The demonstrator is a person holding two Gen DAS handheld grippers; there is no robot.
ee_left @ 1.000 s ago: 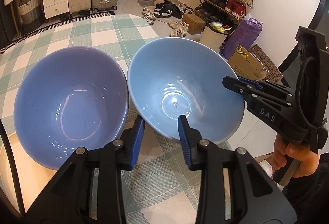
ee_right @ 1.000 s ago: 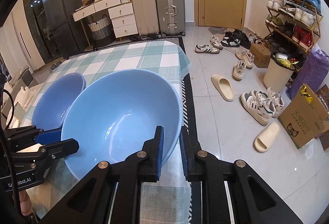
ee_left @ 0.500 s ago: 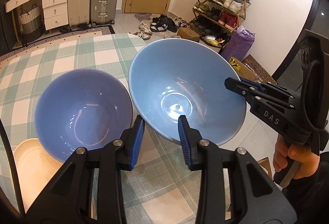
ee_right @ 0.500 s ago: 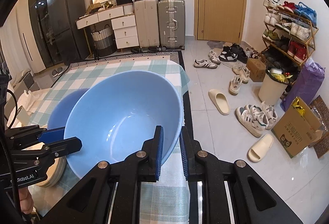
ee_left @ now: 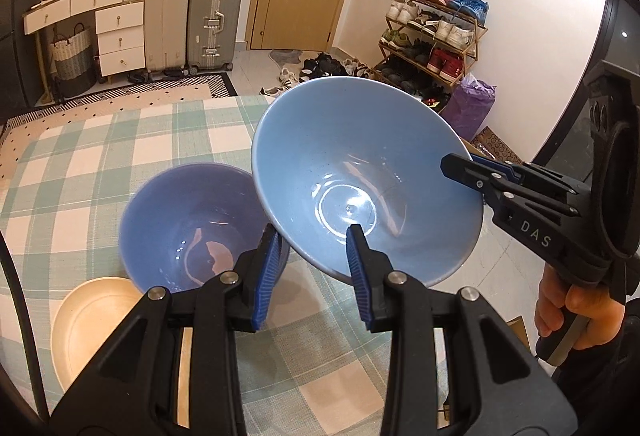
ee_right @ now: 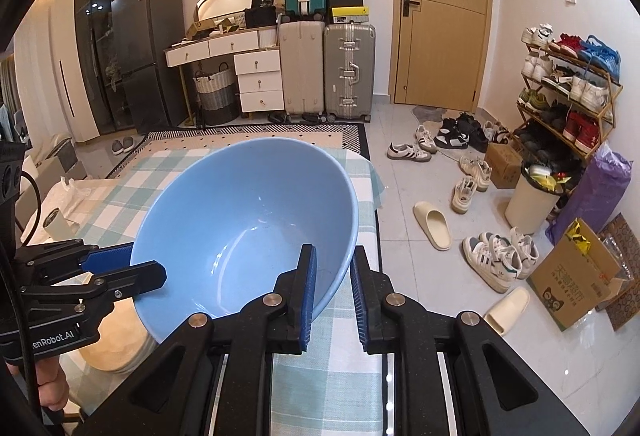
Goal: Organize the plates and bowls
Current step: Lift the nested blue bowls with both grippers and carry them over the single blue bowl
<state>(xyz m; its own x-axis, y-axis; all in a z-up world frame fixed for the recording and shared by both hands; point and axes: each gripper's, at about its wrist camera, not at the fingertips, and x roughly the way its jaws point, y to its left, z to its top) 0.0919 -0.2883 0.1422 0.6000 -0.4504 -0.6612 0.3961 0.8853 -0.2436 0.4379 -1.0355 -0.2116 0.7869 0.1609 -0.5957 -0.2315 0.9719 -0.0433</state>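
A light blue bowl (ee_left: 360,187) hangs tilted in the air above the table. My right gripper (ee_right: 333,288) is shut on its rim; it also shows in the left wrist view (ee_left: 472,171). My left gripper (ee_left: 312,268) straddles the bowl's near rim with a gap, so it looks open; it also shows in the right wrist view (ee_right: 120,268). A darker blue bowl (ee_left: 188,228) stands on the table below and to the left. A cream plate (ee_left: 92,324) lies in front of it.
The table has a green and white checked cloth (ee_left: 120,139). Its right edge (ee_right: 374,236) drops to a tiled floor with shoes, slippers and a cardboard box (ee_right: 576,276). Suitcases (ee_right: 348,71) and a shoe rack (ee_right: 568,91) stand further off.
Both grippers rose with the light blue bowl, well above the table. The darker bowl stayed on the table and now looks smaller below. The cream plate came into view.
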